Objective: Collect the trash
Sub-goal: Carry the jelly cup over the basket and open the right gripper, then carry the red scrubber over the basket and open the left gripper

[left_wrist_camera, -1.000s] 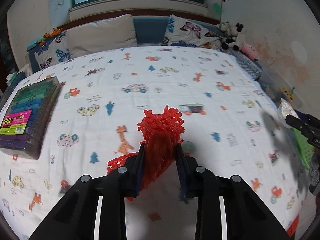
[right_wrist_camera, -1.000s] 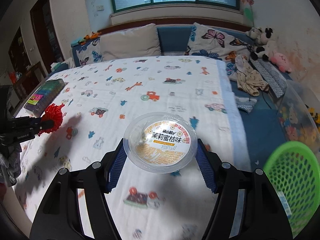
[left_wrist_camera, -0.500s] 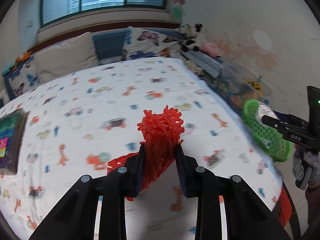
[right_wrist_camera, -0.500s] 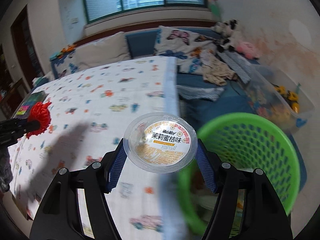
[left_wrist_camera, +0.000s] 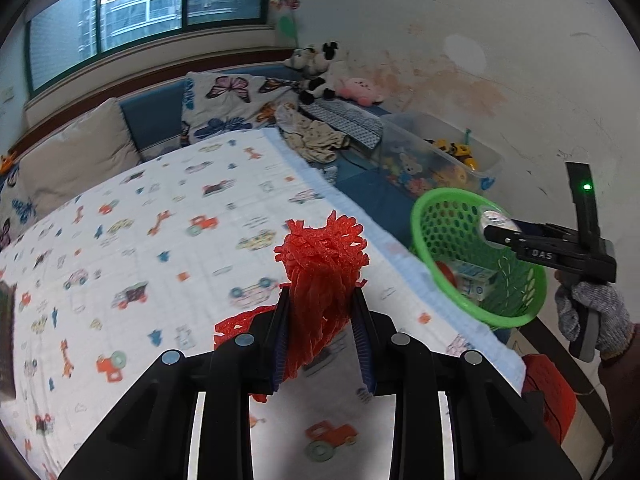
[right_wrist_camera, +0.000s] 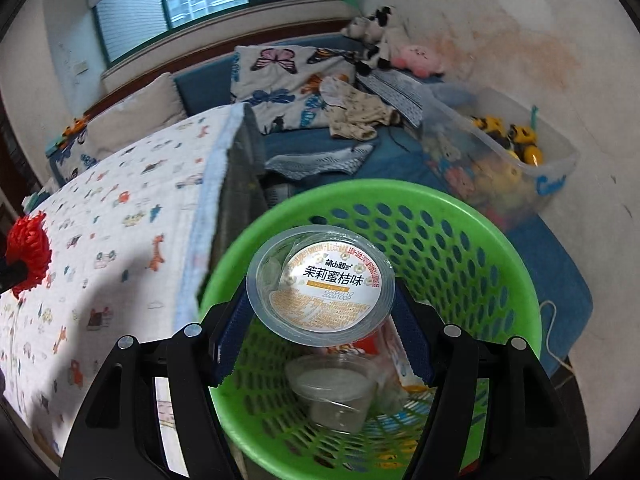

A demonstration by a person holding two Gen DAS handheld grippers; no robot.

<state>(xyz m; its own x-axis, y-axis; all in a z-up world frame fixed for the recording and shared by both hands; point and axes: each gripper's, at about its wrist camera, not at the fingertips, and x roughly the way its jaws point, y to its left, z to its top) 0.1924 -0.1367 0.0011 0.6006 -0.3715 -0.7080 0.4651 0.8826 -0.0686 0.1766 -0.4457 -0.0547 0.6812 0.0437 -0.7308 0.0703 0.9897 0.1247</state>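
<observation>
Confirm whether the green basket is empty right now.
No: the green basket already holds a clear plastic cup and other wrappers beneath the held jelly cup.

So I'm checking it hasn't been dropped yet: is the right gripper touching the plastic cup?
Touching. In the right wrist view the right gripper pads press the plastic cup on both sides, above the green basket.

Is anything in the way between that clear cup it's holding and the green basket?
Nothing visible: the right gripper holds the plastic cup directly above the green basket, whose mouth is open.
</observation>
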